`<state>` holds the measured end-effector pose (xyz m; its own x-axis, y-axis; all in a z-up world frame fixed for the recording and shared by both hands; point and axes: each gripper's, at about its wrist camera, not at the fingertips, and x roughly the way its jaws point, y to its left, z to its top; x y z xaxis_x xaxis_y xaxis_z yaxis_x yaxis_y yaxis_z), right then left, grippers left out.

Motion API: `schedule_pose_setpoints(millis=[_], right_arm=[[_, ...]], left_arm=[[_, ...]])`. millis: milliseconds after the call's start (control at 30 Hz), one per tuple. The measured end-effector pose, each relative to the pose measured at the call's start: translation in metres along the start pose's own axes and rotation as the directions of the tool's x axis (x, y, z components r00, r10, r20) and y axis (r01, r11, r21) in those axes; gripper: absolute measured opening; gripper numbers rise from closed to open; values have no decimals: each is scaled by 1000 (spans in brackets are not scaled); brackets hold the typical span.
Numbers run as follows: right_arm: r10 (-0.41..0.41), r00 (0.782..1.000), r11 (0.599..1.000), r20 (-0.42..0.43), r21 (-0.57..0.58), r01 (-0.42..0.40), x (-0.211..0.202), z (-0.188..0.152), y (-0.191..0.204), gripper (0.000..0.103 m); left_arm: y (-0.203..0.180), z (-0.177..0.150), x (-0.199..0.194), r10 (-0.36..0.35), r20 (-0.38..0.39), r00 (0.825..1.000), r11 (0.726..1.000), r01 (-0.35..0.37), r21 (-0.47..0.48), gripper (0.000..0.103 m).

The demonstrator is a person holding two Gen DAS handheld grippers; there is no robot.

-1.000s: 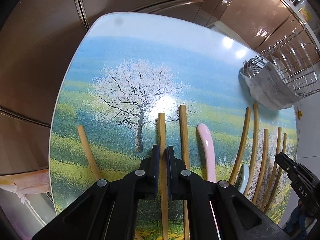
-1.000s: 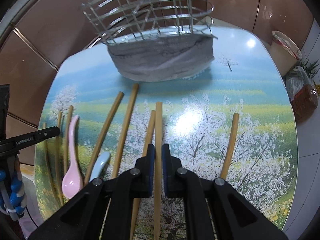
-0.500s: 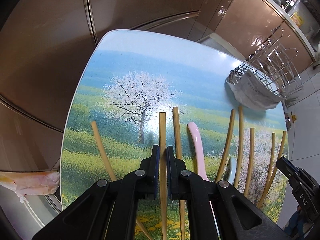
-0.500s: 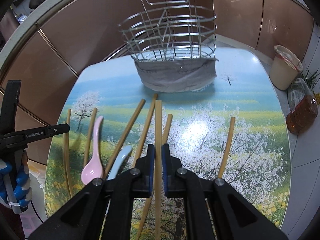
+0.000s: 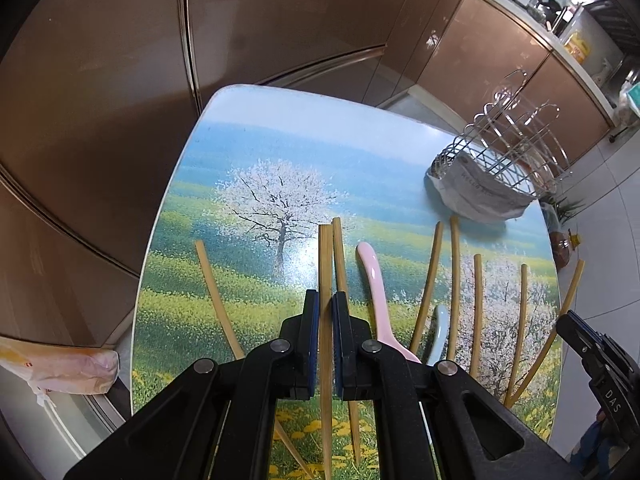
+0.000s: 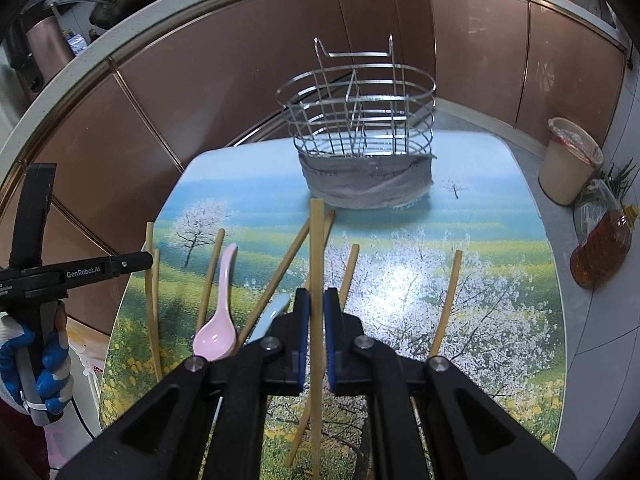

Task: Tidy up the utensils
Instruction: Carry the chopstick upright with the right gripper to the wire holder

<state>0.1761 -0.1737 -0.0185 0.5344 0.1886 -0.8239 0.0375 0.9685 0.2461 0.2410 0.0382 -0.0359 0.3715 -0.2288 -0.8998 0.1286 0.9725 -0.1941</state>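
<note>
My left gripper (image 5: 325,300) is shut on a bamboo chopstick (image 5: 325,256) and holds it above the table. My right gripper (image 6: 316,298) is shut on another bamboo chopstick (image 6: 316,240), raised and pointing toward the wire utensil basket (image 6: 360,120). The basket stands at the table's far side with grey paper (image 6: 368,182) around its base; it also shows in the left wrist view (image 5: 508,152). Several chopsticks (image 5: 454,280), a pink spoon (image 6: 218,308) and a pale blue spoon (image 6: 272,312) lie on the table.
The table top (image 6: 480,280) bears a blossom-tree landscape print. Brown cabinet doors (image 5: 120,80) curve around it. A beige bin (image 6: 568,160) and an oil bottle (image 6: 604,248) stand on the floor at the right. A plastic bag (image 5: 60,372) lies left of the table.
Both grippers have risen away from the table, each with its chopstick. The table and basket look smaller and farther off.
</note>
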Motion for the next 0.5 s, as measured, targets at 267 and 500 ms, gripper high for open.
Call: schedule_pose_setpoints(millis=[267,500], right_arm=[[-6,998,999,64,-37,9,-26,-7,13,6],[-8,994,998,111,-56,14,-48,-14,20,6]], left_arm=[[-7,-12,-26,-3,64,998,1000,2,16,6],[-10,-25,-47,-6,112,994,1000,3,24,6]])
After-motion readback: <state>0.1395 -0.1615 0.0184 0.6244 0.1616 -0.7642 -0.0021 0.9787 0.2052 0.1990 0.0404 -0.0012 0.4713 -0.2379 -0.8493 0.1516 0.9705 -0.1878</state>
